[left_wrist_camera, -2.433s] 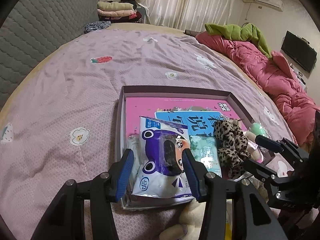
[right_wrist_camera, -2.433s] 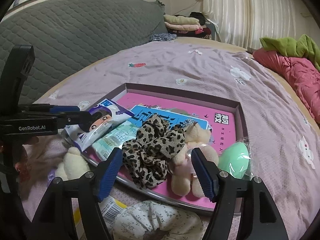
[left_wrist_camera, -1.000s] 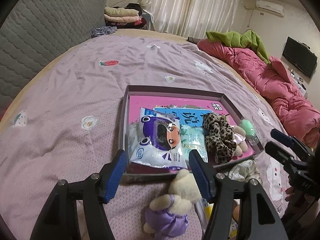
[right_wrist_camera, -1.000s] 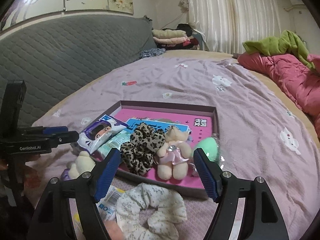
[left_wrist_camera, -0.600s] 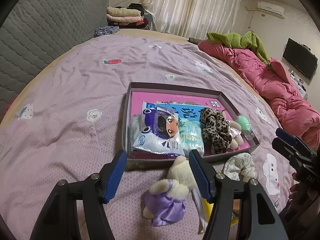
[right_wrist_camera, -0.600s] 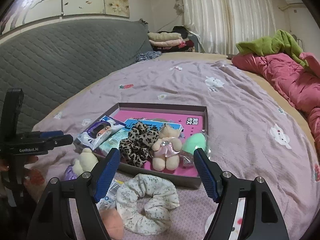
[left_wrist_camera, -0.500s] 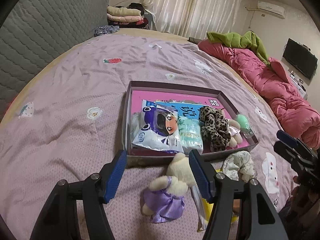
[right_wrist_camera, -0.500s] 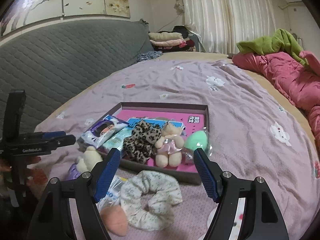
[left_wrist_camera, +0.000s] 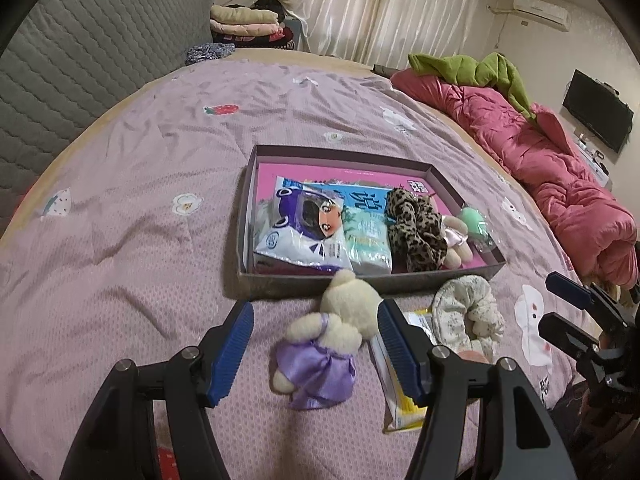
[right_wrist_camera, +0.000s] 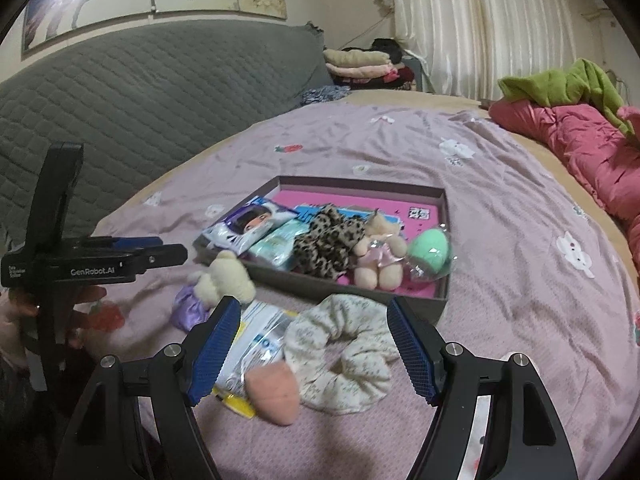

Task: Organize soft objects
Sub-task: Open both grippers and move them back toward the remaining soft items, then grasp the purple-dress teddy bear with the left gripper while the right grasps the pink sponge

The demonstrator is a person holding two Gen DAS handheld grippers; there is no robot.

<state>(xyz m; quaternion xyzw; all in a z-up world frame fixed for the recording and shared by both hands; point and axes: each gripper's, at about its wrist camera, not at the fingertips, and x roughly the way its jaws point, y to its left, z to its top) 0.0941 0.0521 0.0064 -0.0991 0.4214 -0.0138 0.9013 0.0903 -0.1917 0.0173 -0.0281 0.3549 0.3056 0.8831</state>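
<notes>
Both grippers are empty above the pink-lilac bedspread (left_wrist_camera: 120, 208), so this reads as the gap between placements: several soft items already lie in the shallow cardboard tray (left_wrist_camera: 245, 216), and others wait on the bed just in front of its near wall. Inside the tray, left to right in the left wrist view, sit a cartoon-printed pouch (left_wrist_camera: 300, 232), a pale green tissue pack (left_wrist_camera: 368, 240), a leopard-print scrunchie (left_wrist_camera: 416, 232), a small plush bear in a pink dress (right_wrist_camera: 378, 256) and a mint-green sponge egg (right_wrist_camera: 428, 248). Outside it lie a cream plush bear in a purple dress (left_wrist_camera: 332, 340), its head touching the tray's near wall, a floral scrunchie (right_wrist_camera: 344, 344), a flat plastic packet (right_wrist_camera: 256, 336) and a peach-coloured puff (right_wrist_camera: 274, 388). The left gripper (left_wrist_camera: 316, 344) is spread wide, its blue pads on either side of the purple-dressed bear without touching it; closing on that bear looks the likely next move, which calls for lowering so that the pads meet the body and not the loose skirt, then lifting clear over the tray wall. The right gripper (right_wrist_camera: 310, 346) is likewise wide apart, holds nothing, and frames the floral scrunchie and the puff.
</notes>
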